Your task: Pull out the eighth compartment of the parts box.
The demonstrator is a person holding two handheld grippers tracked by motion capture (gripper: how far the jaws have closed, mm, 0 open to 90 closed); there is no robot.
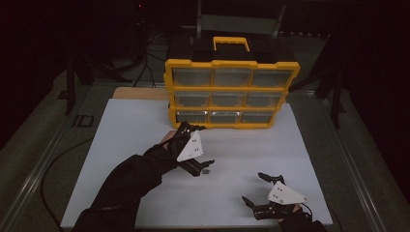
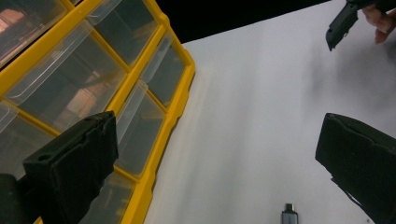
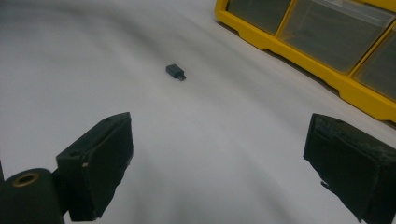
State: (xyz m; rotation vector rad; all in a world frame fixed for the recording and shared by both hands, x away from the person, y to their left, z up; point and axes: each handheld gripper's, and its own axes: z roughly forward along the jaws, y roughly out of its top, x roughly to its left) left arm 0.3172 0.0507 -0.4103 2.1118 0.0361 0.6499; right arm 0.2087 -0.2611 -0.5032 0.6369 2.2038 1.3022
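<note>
A small dark USB adapter [image 1: 207, 170] lies on the white board [image 1: 130, 145] in the high view. My left gripper [image 1: 203, 145] hovers just above and left of it, open, between the adapter and the yellow drawer organizer [image 1: 232, 89]. In the left gripper view the adapter [image 2: 289, 215] sits low between the spread jaws of that gripper [image 2: 215, 154], with nothing held. My right gripper [image 1: 252, 186] is open near the board's front edge. The right gripper view shows the adapter [image 3: 175, 72] well ahead of the right gripper [image 3: 219, 158], lying free.
The organizer [image 2: 135, 70] holds three rows of clear drawers, all shut, and has a yellow handle [image 1: 232, 42] on top. Its bottom rim [image 3: 289, 49] runs along the back of the board. Dark floor and cables surround the table.
</note>
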